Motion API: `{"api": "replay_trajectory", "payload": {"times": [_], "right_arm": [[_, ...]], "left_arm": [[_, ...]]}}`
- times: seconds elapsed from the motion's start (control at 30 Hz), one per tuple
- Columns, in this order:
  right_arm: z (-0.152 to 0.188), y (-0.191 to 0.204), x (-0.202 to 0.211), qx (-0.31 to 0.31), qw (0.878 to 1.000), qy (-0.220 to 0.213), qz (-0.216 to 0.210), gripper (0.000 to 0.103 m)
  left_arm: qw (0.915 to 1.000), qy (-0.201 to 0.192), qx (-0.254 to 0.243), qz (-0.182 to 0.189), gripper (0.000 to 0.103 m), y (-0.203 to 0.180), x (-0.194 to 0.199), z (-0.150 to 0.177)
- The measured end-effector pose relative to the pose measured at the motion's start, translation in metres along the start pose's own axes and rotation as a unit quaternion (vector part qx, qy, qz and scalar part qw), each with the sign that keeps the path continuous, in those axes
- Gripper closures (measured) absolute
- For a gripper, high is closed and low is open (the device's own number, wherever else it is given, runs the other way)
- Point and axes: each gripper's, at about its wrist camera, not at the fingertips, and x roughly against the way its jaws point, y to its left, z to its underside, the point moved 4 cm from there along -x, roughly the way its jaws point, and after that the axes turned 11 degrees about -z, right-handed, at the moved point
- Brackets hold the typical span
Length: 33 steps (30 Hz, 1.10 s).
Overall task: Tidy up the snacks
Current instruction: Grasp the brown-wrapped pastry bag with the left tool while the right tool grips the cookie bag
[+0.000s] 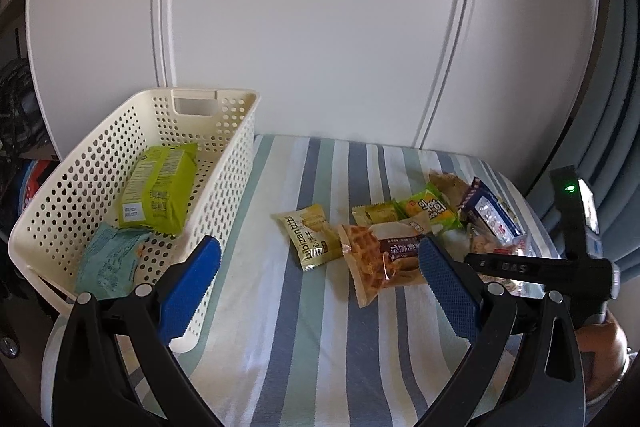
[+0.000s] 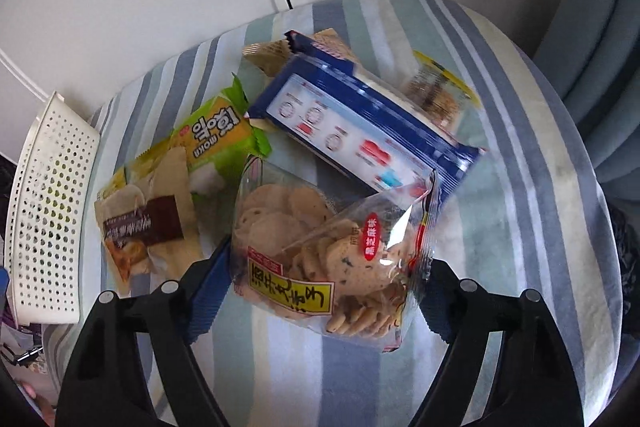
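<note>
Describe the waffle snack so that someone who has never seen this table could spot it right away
Start at the white perforated basket on the left of the striped tablecloth, then look right to the loose pile of snack packets. The waffle packet lies at the near edge of the pile, right of the pale green packet. It alone has a clear wrapper showing a golden, grid-patterned waffle.

The small yellow-green snack packet [image 1: 311, 235] reads "bibizan"; other print is illegible.
</note>
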Motion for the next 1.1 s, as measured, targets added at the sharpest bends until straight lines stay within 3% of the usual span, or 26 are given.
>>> {"api": "replay_trajectory", "payload": {"times": [0.13, 0.23, 0.3, 0.43, 0.7, 1.1], "right_arm": [[0.011, -0.01, 0.017, 0.005, 1.0, -0.005, -0.005, 0.023], [0.024, -0.022, 0.03, 0.003, 1.0, -0.016, -0.007, 0.023], [0.028, -0.031, 0.036, -0.002, 1.0, -0.024, -0.008, 0.023], [0.029, -0.042, 0.034, -0.029, 0.999, -0.026, -0.028, 0.023], [0.027, -0.056, 0.038, -0.055, 0.996, -0.035, -0.057, 0.023], [0.025, -0.058, 0.038, -0.081, 0.994, -0.039, -0.066, 0.023]], "left_arm": [[0.9994, 0.023, -0.012, 0.023, 0.003, -0.012, -0.011, 0.003], [0.9909, 0.086, 0.005, 0.104, 0.003, -0.029, -0.033, 0.006], [0.9878, 0.107, 0.014, 0.113, 0.003, -0.038, -0.045, 0.006], [0.9851, 0.133, 0.016, 0.108, 0.003, -0.059, -0.063, 0.007], [0.9866, 0.146, -0.007, 0.074, 0.003, -0.094, -0.089, 0.013], [0.981, 0.192, -0.027, 0.012, 0.003, -0.103, -0.117, 0.02]]}}
